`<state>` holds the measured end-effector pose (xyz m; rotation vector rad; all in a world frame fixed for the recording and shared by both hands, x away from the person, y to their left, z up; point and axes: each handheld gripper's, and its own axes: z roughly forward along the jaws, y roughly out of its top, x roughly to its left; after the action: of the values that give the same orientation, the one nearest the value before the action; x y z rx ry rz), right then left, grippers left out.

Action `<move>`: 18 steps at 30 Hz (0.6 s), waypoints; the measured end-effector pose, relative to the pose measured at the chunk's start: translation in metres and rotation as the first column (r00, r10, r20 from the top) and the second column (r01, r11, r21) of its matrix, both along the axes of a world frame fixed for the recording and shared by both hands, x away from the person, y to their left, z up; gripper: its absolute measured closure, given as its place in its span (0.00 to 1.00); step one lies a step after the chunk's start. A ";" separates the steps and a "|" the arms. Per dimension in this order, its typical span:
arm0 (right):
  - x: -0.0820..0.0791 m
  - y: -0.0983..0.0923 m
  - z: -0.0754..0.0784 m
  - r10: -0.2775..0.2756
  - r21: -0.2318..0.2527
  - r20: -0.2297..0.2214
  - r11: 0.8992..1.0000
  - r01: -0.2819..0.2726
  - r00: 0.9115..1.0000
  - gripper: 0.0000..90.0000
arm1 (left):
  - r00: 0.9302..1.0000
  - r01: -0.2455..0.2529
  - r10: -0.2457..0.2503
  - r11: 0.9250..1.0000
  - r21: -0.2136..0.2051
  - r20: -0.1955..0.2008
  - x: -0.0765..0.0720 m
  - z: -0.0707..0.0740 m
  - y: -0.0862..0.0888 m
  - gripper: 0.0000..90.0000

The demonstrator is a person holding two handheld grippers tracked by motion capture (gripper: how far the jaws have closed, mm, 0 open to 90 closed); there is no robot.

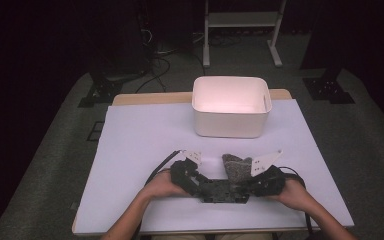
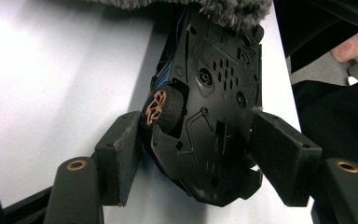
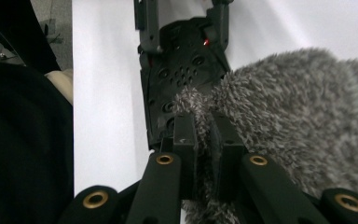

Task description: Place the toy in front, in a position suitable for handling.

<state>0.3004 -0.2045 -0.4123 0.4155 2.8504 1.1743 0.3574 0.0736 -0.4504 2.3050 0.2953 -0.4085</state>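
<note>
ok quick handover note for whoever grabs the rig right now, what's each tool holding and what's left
Left tool: shut on the toy car, which is turned underside up near the table's front edge.
Right tool: shut on the grey fuzzy cloth, which lies against the car's far end.
White bin: stands behind them on the white table cover, nothing visible inside.
Done: both things are gripped.
Left: probably wiping the car with the cloth, then perhaps placing things in the bin; neither looks finished.
</note>
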 end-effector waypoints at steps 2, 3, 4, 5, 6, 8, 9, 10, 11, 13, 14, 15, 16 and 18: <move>0.003 0.001 0.004 -0.002 0.013 -0.005 1.000 0.002 1.000 0.91 | 1.000 0.007 -0.007 1.000 0.002 0.028 -0.003 0.002 0.000 0.38; 0.006 0.001 0.008 -0.007 0.022 -0.004 1.000 0.007 1.000 0.91 | 0.999 0.004 -0.004 1.000 0.000 0.041 -0.004 0.002 0.000 0.39; 0.009 0.002 0.010 -0.011 0.028 -0.003 1.000 0.011 1.000 0.91 | 0.998 0.007 -0.007 1.000 0.001 0.060 -0.006 0.003 -0.001 0.38; 0.012 0.003 0.013 -0.017 0.036 -0.012 0.999 0.017 1.000 0.91 | 0.997 0.004 -0.004 1.000 0.002 0.076 -0.008 0.005 -0.001 0.38; 0.015 0.005 0.016 -0.018 0.037 -0.013 0.999 0.018 1.000 0.91 | 0.995 0.003 -0.003 1.000 0.003 0.096 -0.011 0.006 -0.001 0.38; 0.022 0.010 0.021 -0.010 0.038 -0.008 0.999 0.011 1.000 0.91 | 0.989 0.004 -0.005 1.000 0.011 0.151 -0.017 0.009 -0.002 0.39; 0.025 0.013 0.023 -0.006 0.036 -0.010 0.999 0.006 1.000 0.91 | 0.983 0.007 -0.009 1.000 0.013 0.182 -0.021 0.011 -0.003 0.39; 0.027 0.017 0.025 -0.001 0.025 -0.005 1.000 0.001 1.000 0.91 | 0.979 0.011 -0.014 1.000 0.017 0.202 -0.023 0.012 -0.003 0.39; 0.028 0.019 0.025 0.005 0.019 -0.001 1.000 -0.005 1.000 0.91 | 0.972 0.018 -0.024 0.999 0.028 0.235 -0.026 0.014 -0.003 0.39; 0.031 0.024 0.025 0.008 0.009 -0.009 1.000 -0.008 1.000 0.91 | 0.963 0.017 -0.026 0.999 0.033 0.268 -0.030 0.015 -0.003 0.39; 0.032 0.026 0.024 0.008 0.003 -0.019 1.000 -0.008 1.000 0.91 | 0.959 0.020 -0.030 0.999 0.036 0.283 -0.032 0.016 -0.003 0.39; 0.033 0.027 0.022 0.012 0.002 -0.025 1.000 -0.012 1.000 0.91 | 0.954 0.022 -0.032 0.999 0.036 0.299 -0.034 0.016 -0.003 0.39; 0.034 0.029 0.020 0.020 -0.006 -0.034 1.000 -0.020 0.999 0.91 | 0.946 0.024 -0.035 0.999 0.038 0.324 -0.037 0.017 -0.003 0.39; 0.034 0.031 0.017 0.024 -0.025 -0.049 0.999 -0.025 0.998 0.91 | 0.937 0.029 -0.042 0.999 0.044 0.346 -0.039 0.018 -0.003 0.39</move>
<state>0.3345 -0.1734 -0.3957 0.4150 2.9172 1.1460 0.3180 0.0708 -0.4328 2.3711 0.0861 -0.0082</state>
